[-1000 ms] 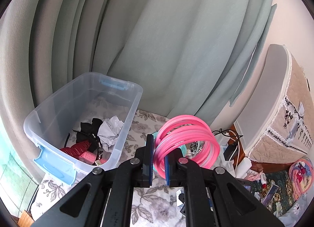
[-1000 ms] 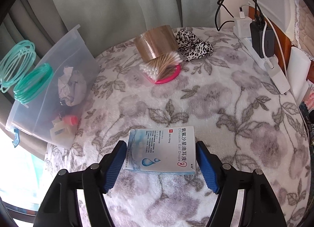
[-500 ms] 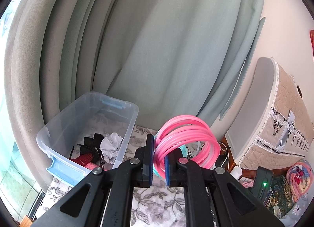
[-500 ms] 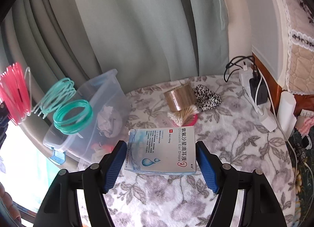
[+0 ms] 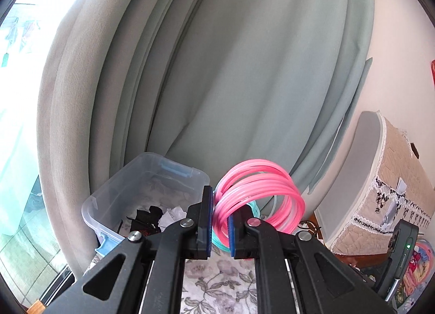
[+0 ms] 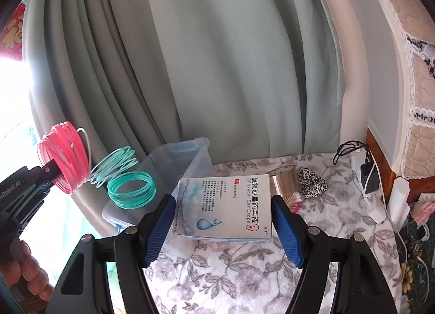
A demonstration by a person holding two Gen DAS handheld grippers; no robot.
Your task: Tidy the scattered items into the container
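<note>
The left gripper (image 5: 219,228) has its jaws pinched nearly shut on the pink end of a spring toy (image 5: 258,197). In the right wrist view the toy's teal end (image 6: 131,187) droops free in the air in front of the bin (image 6: 190,159), joined to the pink by stretched loops. The right gripper (image 6: 223,221) has its jaws set wide, clamped on the short edges of an ear-drops box (image 6: 224,206) held clear of the worktop (image 6: 339,221). The bin sits at the worktop's far left against the curtain (image 5: 244,69), with dark and white oddments already inside.

Risks, as I judge them: the dangling teal coils may swing and snag the bin rim or drape outside it when the toy is let go. The box is gripped only at its ends, so a tilt could let it slip. Both grippers seem headed for the same bin, so they could collide, or the box could tangle in the coils. Tape (image 6: 282,181), what look like cotton buds and a scrunchie (image 6: 312,182) remain out.
</note>
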